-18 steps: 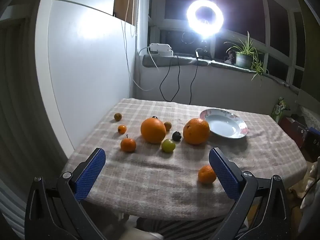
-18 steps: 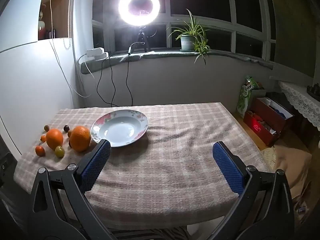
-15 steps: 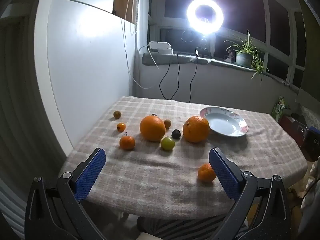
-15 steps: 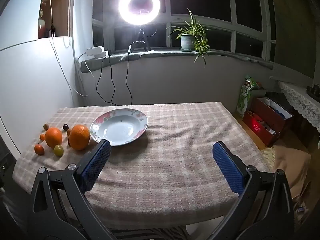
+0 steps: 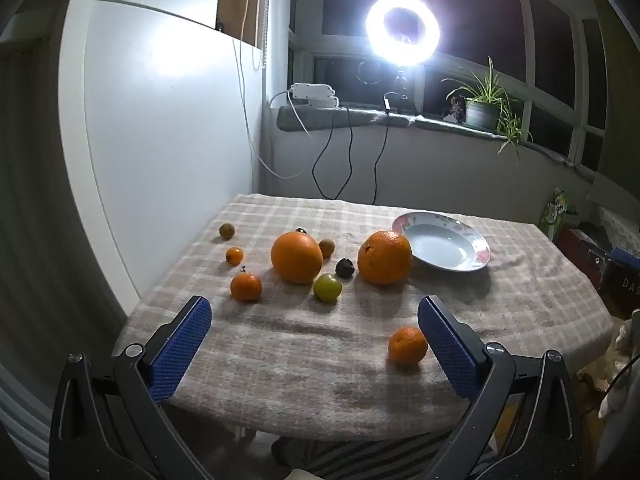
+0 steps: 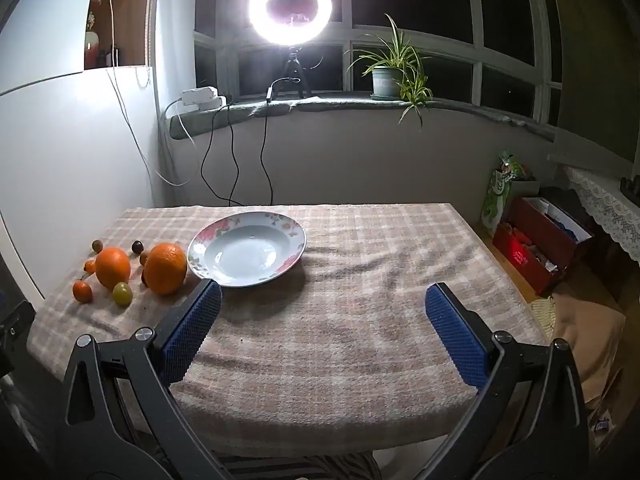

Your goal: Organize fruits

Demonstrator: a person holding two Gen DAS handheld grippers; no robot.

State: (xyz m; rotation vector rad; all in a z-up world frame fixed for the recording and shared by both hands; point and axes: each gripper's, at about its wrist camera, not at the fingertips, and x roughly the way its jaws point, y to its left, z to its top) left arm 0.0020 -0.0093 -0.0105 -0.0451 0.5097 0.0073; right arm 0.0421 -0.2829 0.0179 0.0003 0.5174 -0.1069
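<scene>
Two large oranges [image 5: 296, 257] [image 5: 384, 257] sit on the checked tablecloth [image 5: 320, 360] among small fruits: a green one [image 5: 327, 287], a dark one [image 5: 344, 267], and mandarins [image 5: 246, 286] [image 5: 407, 346]. A floral plate [image 5: 442, 246] lies empty to their right; it also shows in the right wrist view [image 6: 248, 254]. My left gripper [image 5: 314, 340] is open and empty at the table's near edge, the near mandarin beside its right finger. My right gripper [image 6: 322, 332] is open and empty in front of the plate.
A white cabinet wall [image 5: 160, 140] stands along the table's left side. A ring light [image 6: 290, 8], cables and a potted plant [image 6: 388, 78] stand on the sill behind. Boxes [image 6: 540, 248] sit on the floor to the right.
Both grippers have drifted slightly; the fruits and plate shift a little in view. Both stay open and empty.
</scene>
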